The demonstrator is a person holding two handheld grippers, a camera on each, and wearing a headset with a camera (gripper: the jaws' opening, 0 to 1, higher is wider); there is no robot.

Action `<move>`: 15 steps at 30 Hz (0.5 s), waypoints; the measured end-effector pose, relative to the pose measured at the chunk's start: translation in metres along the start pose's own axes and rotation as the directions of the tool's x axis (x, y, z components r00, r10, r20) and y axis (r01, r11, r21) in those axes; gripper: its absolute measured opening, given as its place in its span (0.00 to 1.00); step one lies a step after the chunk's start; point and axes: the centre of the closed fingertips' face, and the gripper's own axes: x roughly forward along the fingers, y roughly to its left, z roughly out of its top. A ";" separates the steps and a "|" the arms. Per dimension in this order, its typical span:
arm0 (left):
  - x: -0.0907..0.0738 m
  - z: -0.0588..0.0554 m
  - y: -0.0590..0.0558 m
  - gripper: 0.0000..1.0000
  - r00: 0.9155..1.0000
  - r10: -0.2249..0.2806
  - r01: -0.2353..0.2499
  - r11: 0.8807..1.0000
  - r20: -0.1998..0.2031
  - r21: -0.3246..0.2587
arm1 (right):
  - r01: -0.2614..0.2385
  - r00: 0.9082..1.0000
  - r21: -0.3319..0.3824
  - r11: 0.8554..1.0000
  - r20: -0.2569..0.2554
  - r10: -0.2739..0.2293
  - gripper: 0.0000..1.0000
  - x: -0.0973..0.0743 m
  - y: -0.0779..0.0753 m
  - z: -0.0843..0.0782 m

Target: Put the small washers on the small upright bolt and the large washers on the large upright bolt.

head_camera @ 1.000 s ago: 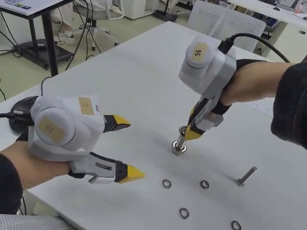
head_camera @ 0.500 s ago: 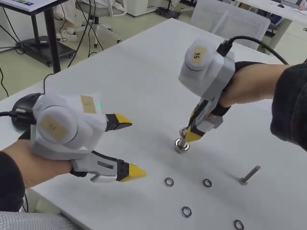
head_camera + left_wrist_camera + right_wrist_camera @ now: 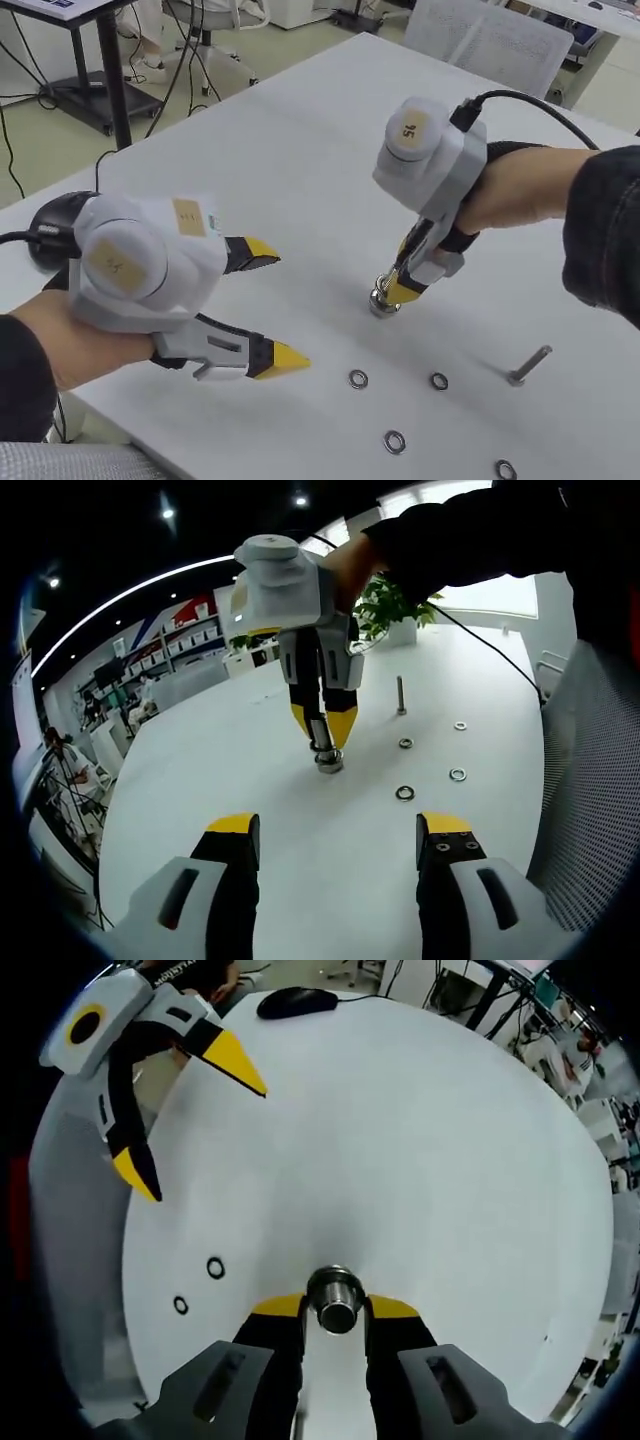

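Large upright bolt (image 3: 383, 300) standing on the white table (image 3: 300, 130) just right of centre in the head view, and at bottom centre of the right gripper view. Straddling it with the right gripper (image 3: 395, 295), jaws drawn close, one yellow tip on either side of the shaft. Not possible telling whether pinching the bolt, pinching a washer on it, or merely framing it.

Sitting lower than a second ago: then meeting the bolt near its top with threaded shaft showing beneath, now reaching down near the base with most of the shaft hidden behind the tips. Judging from that, probably pushing a washer down the shaft or just finishing; no washer clearly showing on the bolt.

Hovering at lower left of the head view with the left gripper (image 3: 276, 304), jaws spread wide and holding nothing, much as before.

Lying loose along the bottom of the head view, four washers (image 3: 358, 379), well apart from one another and too small for telling large from small. Standing at lower right beyond them, the small upright bolt (image 3: 528, 365), seemingly bare.

For the task: at most one washer going home, four waiting, sorting by size probably coming next.
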 end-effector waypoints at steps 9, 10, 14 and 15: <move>0.003 -0.001 -0.003 0.62 1.000 -0.006 0.006 1.000 -0.008 -0.003 | -0.010 1.000 0.005 1.000 0.006 0.010 0.23 0.008 -0.003 -0.003; 0.003 0.000 -0.003 0.62 1.000 -0.007 0.007 1.000 -0.008 -0.004 | -0.010 1.000 0.004 1.000 0.006 0.010 0.23 0.009 -0.004 -0.003; 0.003 0.000 -0.002 0.62 1.000 -0.006 0.006 1.000 -0.009 -0.005 | -0.017 1.000 0.007 1.000 0.007 0.017 0.23 0.012 -0.002 -0.006; 0.004 0.000 -0.002 0.62 1.000 -0.006 0.006 1.000 -0.009 -0.006 | -0.015 1.000 0.010 1.000 0.003 0.015 0.23 0.013 -0.003 -0.007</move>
